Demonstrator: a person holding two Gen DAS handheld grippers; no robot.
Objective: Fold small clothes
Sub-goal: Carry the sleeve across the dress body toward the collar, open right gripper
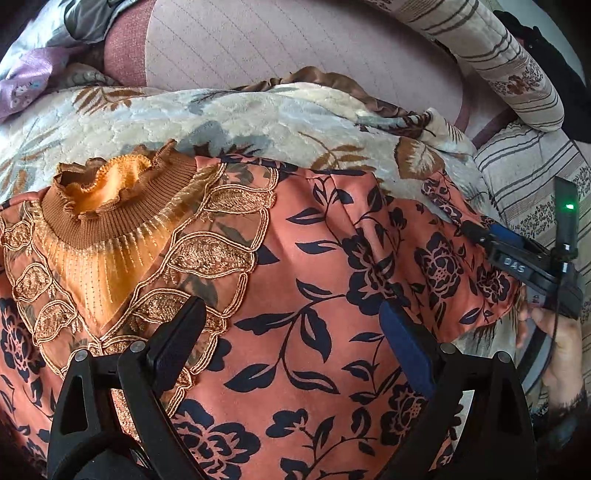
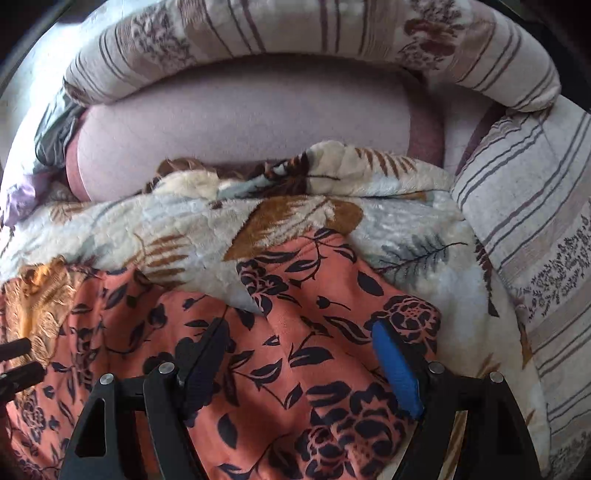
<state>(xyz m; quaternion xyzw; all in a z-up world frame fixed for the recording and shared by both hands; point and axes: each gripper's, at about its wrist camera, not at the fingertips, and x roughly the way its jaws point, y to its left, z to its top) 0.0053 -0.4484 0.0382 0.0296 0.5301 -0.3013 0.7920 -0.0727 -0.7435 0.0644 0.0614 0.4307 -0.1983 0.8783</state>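
A salmon top [image 1: 317,280] printed with dark navy flowers lies spread on a plush leaf-patterned blanket [image 1: 229,122]. It has a ribbed brown collar [image 1: 110,206] with a ruffled orange edge and a lace yoke. My left gripper [image 1: 291,332] hovers open over the chest, just right of the yoke, its pads wide apart. In the right wrist view my right gripper [image 2: 299,354] stands open over the sleeve [image 2: 332,295] of the top, the blue pad [image 2: 397,373] near the cuff. Neither gripper pinches cloth. The right gripper [image 1: 480,234] also shows at the sleeve's edge, with a hand behind it.
A pale pink pillow [image 2: 240,122] lies beyond the blanket. A striped floral bolster [image 2: 295,29] curves across the back, and striped bedding [image 2: 524,229] lies on the right. Crumpled grey and lilac cloth [image 1: 44,55] sits at the far left.
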